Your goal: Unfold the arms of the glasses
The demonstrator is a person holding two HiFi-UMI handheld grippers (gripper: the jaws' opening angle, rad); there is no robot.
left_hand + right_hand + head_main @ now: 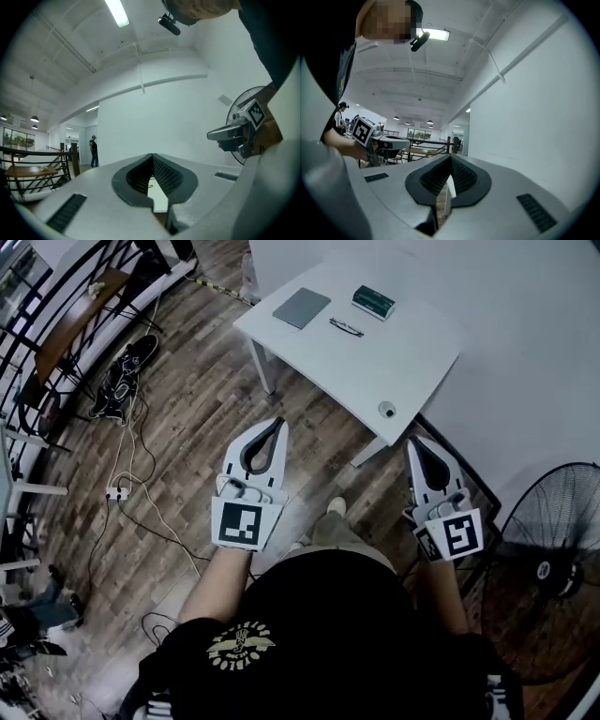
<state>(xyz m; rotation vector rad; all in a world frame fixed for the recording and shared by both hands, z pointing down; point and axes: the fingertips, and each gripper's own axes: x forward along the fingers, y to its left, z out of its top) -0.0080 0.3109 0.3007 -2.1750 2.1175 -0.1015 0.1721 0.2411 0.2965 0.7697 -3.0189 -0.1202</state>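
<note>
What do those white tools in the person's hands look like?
The left gripper and right gripper are white pointed shells with black ribbed pads inside and a cube of black-and-white square markers at the rear. The person wears a black short-sleeved shirt with a gold emblem.

Glasses too small to read, fan cut off

The glasses (346,328) on the table (412,362) are shown too small for the position of their arms to be told. A small round object (386,410) near the table's corner cannot be identified. The fan (553,568) is cut off by the head view's right edge.
</note>
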